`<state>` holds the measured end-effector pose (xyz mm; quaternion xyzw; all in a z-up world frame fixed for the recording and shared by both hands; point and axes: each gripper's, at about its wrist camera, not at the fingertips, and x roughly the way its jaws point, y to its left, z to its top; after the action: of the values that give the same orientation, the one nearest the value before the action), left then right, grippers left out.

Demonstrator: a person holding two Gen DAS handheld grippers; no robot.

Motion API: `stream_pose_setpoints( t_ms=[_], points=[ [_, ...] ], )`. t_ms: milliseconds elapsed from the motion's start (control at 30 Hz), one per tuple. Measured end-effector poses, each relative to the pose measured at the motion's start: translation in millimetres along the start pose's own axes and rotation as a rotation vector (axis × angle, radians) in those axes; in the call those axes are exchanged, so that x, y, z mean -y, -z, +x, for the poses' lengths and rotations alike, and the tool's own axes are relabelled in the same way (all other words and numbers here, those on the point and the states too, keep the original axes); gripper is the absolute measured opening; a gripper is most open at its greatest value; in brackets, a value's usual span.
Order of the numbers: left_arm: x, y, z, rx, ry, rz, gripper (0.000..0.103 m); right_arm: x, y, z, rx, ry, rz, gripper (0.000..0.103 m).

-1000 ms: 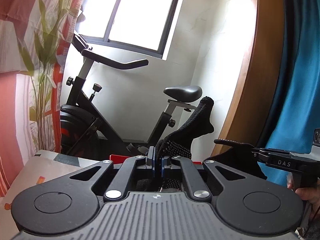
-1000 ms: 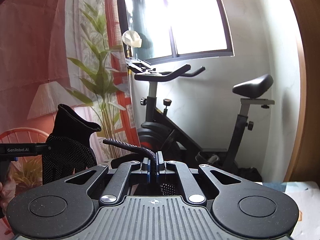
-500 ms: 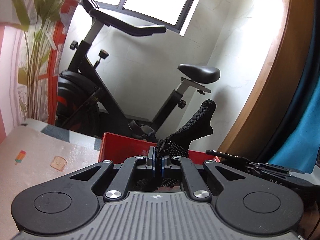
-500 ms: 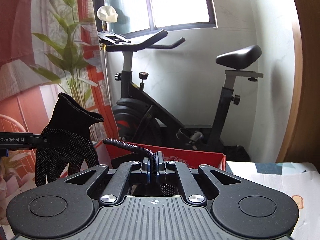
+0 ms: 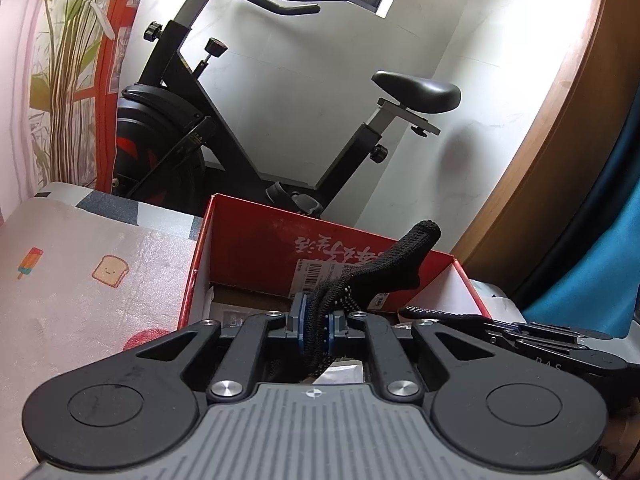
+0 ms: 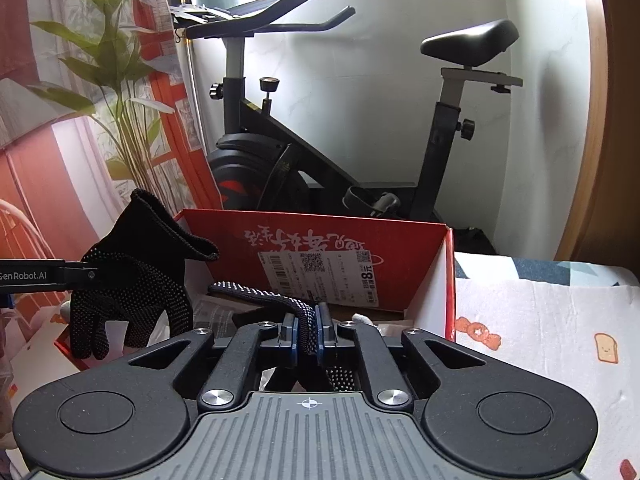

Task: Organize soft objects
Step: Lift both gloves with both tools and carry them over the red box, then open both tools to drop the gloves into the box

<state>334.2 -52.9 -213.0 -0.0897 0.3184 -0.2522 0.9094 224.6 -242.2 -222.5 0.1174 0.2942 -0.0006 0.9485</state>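
Left wrist view: both grippers w/ gloves, now over the red box.

Left gripper (image 5: pixel 316 326) is clamped on a black dotted glove (image 5: pixel 376 268), cuff poking up past the fingers; right gripper (image 6: pixel 308 334) is pinched tight on a second black glove (image 6: pixel 256 294), w/ one glove finger sticking out to the left. From the right wrist view the left-held glove (image 6: pixel 128 288) hangs open-palmed beside it, at the box's left side. A sec ago both cams saw mostly the exercise bike (image 6: pixel 320 140) and window, w/ barely any box; since then they've tipped down and the red box (image 5: pixel 256 240) fills the mid frame, its labelled inner wall facing us. Probably means the carry is done and the drop-in comes next; gloves aren't let go yet. Patterned cloth surface (image 5: pixel 80 280) lies beside the box.
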Motion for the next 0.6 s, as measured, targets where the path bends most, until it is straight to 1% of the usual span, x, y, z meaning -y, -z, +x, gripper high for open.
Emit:
stream_pose_setpoints(
  t_ms=[33, 67, 100, 133, 200, 233, 267, 300, 333, 367, 400, 433, 467, 500, 600],
  points=[
    [0, -1, -2, 0.003, 0.007, 0.007, 0.029, -1, 1, 0, -0.004, -0.004, 0.004, 0.014],
    [1, -1, -4, 0.012, 0.004, 0.015, 0.049, -1, 0, -1, -0.003, -0.009, 0.007, 0.019],
    [1, -1, -7, 0.028, -0.002, 0.021, 0.057, -1, 0, -2, 0.0, -0.009, 0.008, 0.021],
    [2, -2, -11, 0.047, -0.006, 0.028, 0.063, -3, 0, -4, 0.003, -0.009, 0.007, 0.025],
    [3, -4, -17, 0.062, -0.008, 0.035, 0.065, -3, -2, -7, 0.01, -0.006, 0.012, 0.036],
    [3, -5, -19, 0.063, -0.005, 0.037, 0.069, -3, -3, -9, 0.015, -0.003, 0.018, 0.047],
    [3, -6, -21, 0.064, -0.005, 0.04, 0.075, -2, -4, -11, 0.021, -0.004, 0.026, 0.055],
    [4, -6, -23, 0.066, -0.005, 0.045, 0.079, -2, -5, -14, 0.024, -0.005, 0.035, 0.057],
    [4, -6, -25, 0.067, 0.005, 0.05, 0.093, -2, -5, -16, 0.025, -0.004, 0.042, 0.063],
    [4, -6, -27, 0.068, 0.021, 0.051, 0.103, -1, -6, -18, 0.026, -0.007, 0.049, 0.071],
    [3, -6, -29, 0.076, 0.032, 0.051, 0.103, -1, -6, -20, 0.025, -0.012, 0.056, 0.075],
    [3, -6, -31, 0.079, 0.03, 0.055, 0.103, -1, -6, -22, 0.021, -0.016, 0.06, 0.082],
    [3, -6, -32, 0.075, 0.024, 0.061, 0.103, -1, -6, -24, 0.019, -0.014, 0.059, 0.086],
    [3, -6, -33, 0.068, 0.016, 0.067, 0.103, -2, -6, -26, 0.02, -0.007, 0.055, 0.088],
    [5, -4, -37, 0.061, -0.01, 0.095, 0.103, -5, -6, -32, 0.016, 0.007, 0.056, 0.098]
  ],
)
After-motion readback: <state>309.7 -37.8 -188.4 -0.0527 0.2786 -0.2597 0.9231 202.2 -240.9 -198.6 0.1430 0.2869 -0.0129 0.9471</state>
